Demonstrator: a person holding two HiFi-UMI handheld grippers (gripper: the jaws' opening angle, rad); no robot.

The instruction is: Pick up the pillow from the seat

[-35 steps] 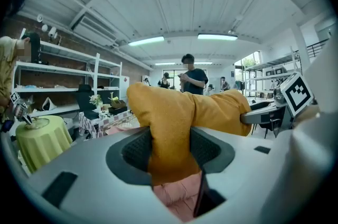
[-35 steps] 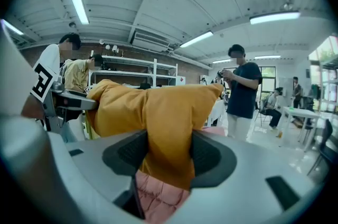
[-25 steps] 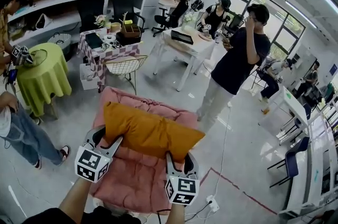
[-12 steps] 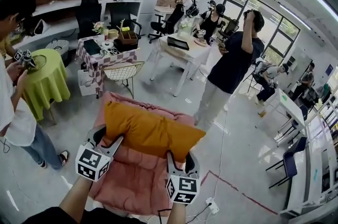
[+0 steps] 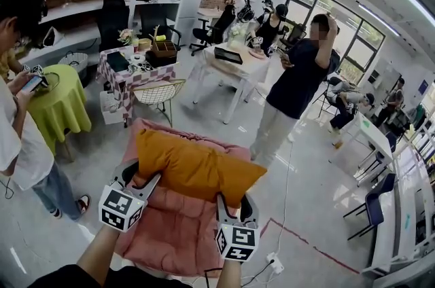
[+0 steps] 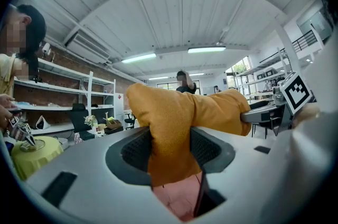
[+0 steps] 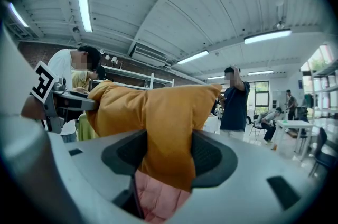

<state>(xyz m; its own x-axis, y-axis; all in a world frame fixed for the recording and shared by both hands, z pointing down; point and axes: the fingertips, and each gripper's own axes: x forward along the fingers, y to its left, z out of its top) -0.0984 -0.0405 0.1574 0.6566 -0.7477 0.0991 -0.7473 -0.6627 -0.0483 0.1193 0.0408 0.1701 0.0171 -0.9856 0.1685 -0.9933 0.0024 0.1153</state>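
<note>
Pillow [image 5: 194,168] spans crosswise over the pink seat [image 5: 170,232], long axis left to right. My left claw [image 5: 141,176] pinches one end, my right claw [image 5: 230,200] the other.

Our left gripper [image 6: 171,150] and right gripper [image 7: 166,153] are pale grey, with black ribbed pads [image 6: 138,150] and black-and-white marker cubes [image 5: 121,208].

Pinching one end of the orange pillow [image 7: 158,106] in the right gripper [image 7: 168,153]. Holding it above the pink seat [image 7: 156,199]. Sharing the far end with the left gripper [image 7: 79,102].
</note>
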